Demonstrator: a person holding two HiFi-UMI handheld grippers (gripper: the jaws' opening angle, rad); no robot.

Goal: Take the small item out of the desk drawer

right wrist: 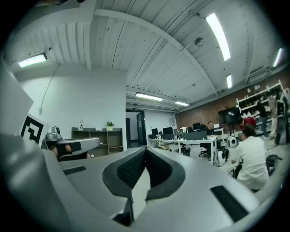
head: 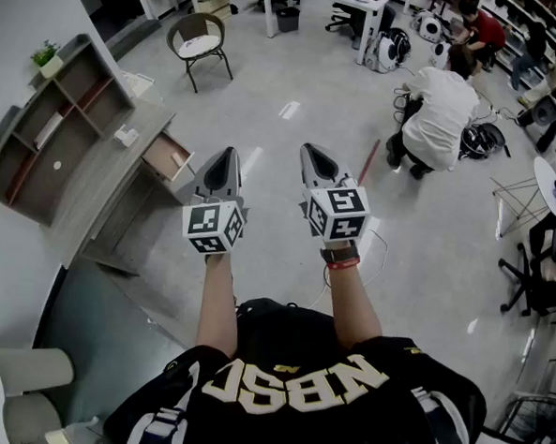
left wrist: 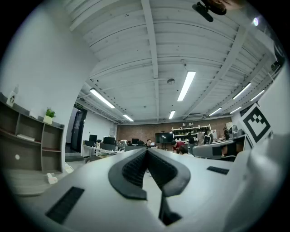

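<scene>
Fingers (left wrist: 134,170) together, empty: left gripper (head: 229,153), right gripper (head: 309,150)

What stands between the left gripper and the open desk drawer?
Nothing visible does. The left gripper, jaws shut, hangs in open air to the right of the drawer. The drawer's contents cannot be made out.

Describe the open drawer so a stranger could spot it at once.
Find the grey desk against the left wall, carrying the shelf unit. At its far end the drawer juts out over the floor, the only part sticking out, its inside pale wood against the grey.
</scene>
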